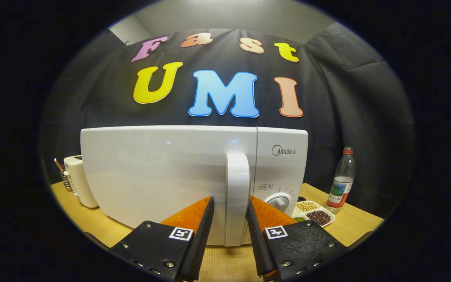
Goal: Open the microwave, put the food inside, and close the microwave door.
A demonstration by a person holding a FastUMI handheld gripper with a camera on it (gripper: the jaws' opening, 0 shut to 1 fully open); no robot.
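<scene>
The gripper (230, 203) stood with its jaws spread to either side of the handle (237, 196) of the closed microwave (163, 176), apparently not pressing it. Beyond the right finger lay a divided dish of beans (313, 213) and a water bottle (341, 180); beyond the left, a toaster (77, 178). The microwave read "Midea".

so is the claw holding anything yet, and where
Nothing gripped yet. The claw is open, its fingers on either side of the microwave door handle, near its lower half, with gaps visible.
</scene>
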